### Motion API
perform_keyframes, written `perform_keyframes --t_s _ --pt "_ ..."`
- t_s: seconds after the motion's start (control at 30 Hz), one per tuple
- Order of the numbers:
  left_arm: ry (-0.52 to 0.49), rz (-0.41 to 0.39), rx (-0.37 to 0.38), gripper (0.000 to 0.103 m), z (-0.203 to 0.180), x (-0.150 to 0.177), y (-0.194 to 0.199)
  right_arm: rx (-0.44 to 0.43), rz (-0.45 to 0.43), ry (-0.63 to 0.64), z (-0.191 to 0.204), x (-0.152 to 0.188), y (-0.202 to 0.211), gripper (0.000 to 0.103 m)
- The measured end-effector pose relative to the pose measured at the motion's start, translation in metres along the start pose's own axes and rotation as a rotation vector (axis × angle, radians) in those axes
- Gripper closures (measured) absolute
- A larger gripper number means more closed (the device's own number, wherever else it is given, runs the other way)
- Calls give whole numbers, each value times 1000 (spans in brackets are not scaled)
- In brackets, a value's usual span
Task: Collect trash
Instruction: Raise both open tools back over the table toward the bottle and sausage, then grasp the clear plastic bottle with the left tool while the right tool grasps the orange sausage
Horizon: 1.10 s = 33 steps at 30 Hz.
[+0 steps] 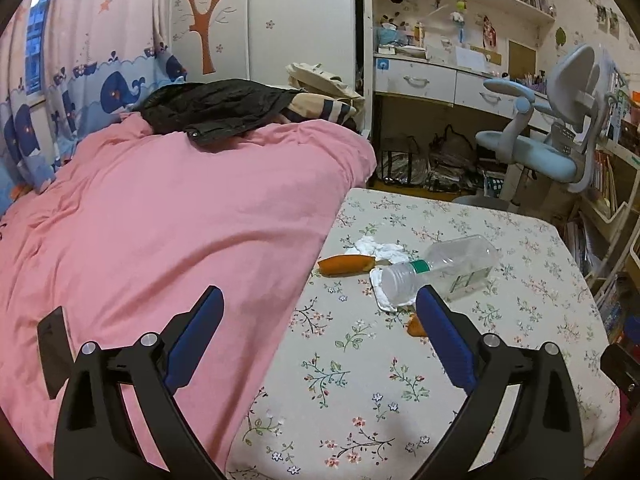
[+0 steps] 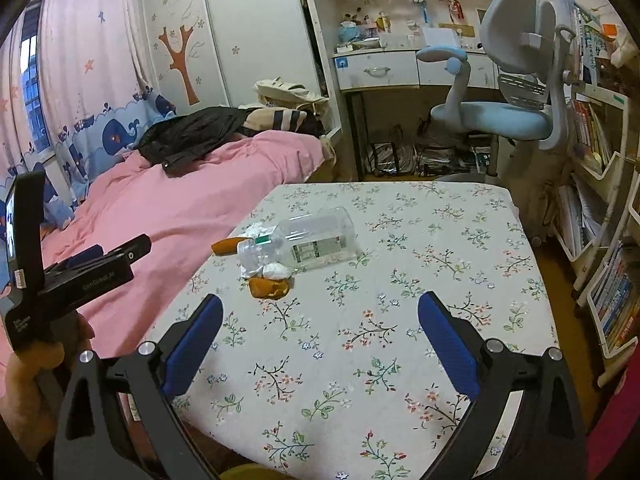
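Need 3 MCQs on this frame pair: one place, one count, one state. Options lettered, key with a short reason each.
1. Where does the clear plastic bottle lie?
A. on the floral tablecloth
B. on the pink duvet
C. on the pale blue desk chair

2. How many pieces of orange peel show on the tablecloth?
A. one
B. two
C. four

3. How do the right tongs stand?
A. shut on the bottle
B. shut on crumpled tissue
C. open, holding nothing

Answers:
1 A: the bottle lies on its side on the flowered cloth, beside the crumpled white tissue.
2 B: one long orange peel lies behind the bottle's neck, one curled orange peel in front of it.
3 C: the blue pads stand wide apart with only cloth between them, short of the trash.
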<state>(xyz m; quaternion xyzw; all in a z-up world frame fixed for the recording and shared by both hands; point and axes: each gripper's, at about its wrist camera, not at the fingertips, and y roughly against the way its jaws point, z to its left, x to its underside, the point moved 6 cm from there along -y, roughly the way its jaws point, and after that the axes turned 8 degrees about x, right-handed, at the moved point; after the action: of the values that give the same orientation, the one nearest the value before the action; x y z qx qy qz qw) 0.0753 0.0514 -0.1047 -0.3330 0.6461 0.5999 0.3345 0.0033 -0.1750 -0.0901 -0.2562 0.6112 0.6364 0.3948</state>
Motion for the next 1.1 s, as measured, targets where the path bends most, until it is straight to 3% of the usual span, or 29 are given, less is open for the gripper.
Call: perform_keyframes --t_s 0.2,0.63,0.8,0.93,1.1 --pt "55 31 -6 10 4 7 -5 -2 28 25 5 4 -9 9" --pt "78 34 2 10 5 3 -11 -23 67 62 20 6 -29 9" --pt "135 33 -13 10 18 -6 -20 -59 146 48 35 12 -70 9" --pt "189 28 -44 10 36 -12 -30 -91 205 42 54 19 -104 20" --pt "220 34 -62 10 51 -19 -43 -101 242 67 74 24 -134 23"
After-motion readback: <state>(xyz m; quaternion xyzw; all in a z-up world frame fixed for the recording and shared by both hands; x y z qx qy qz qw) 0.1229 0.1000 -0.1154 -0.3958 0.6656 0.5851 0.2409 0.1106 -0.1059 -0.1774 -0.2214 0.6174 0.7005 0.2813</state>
